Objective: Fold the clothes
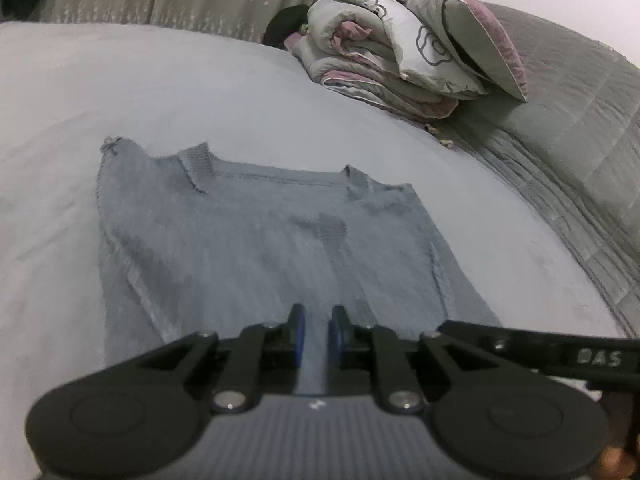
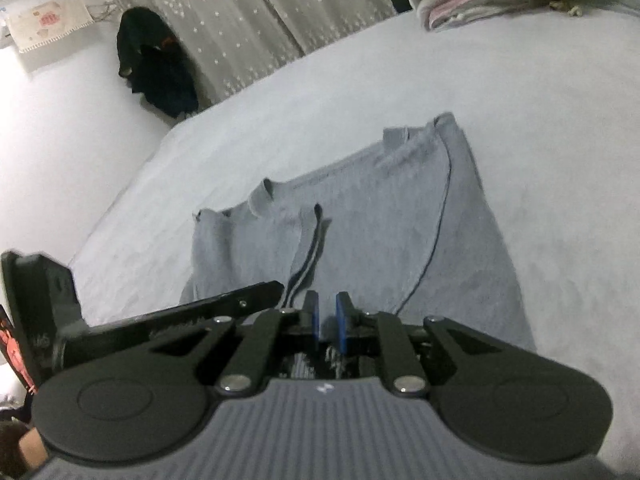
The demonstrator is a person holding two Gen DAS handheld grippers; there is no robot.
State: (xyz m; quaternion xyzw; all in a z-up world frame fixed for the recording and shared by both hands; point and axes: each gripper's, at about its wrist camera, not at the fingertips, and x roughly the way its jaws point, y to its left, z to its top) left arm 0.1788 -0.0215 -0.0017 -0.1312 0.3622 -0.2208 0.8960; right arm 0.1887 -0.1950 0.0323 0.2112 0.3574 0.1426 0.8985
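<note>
A grey-blue knitted top (image 1: 260, 240) lies flat on the pale bed sheet (image 1: 160, 92), collar at the far side. In the right wrist view the top (image 2: 400, 240) has a sleeve with a dark stripe (image 2: 308, 248) folded across its middle. My left gripper (image 1: 317, 320) hangs over the top's near edge, its blue pads a narrow gap apart with cloth showing below them. My right gripper (image 2: 327, 308) stands just as narrowly open over the same near edge, beside the striped sleeve. Each gripper's black side arm shows in the other's view.
A pile of folded bedding and pillows (image 1: 400, 60) sits at the far right of the bed, on a grey quilt (image 1: 580, 140). A patterned curtain (image 2: 260, 20) hangs behind the bed. Dark clothing (image 2: 156, 64) hangs by the white wall at left.
</note>
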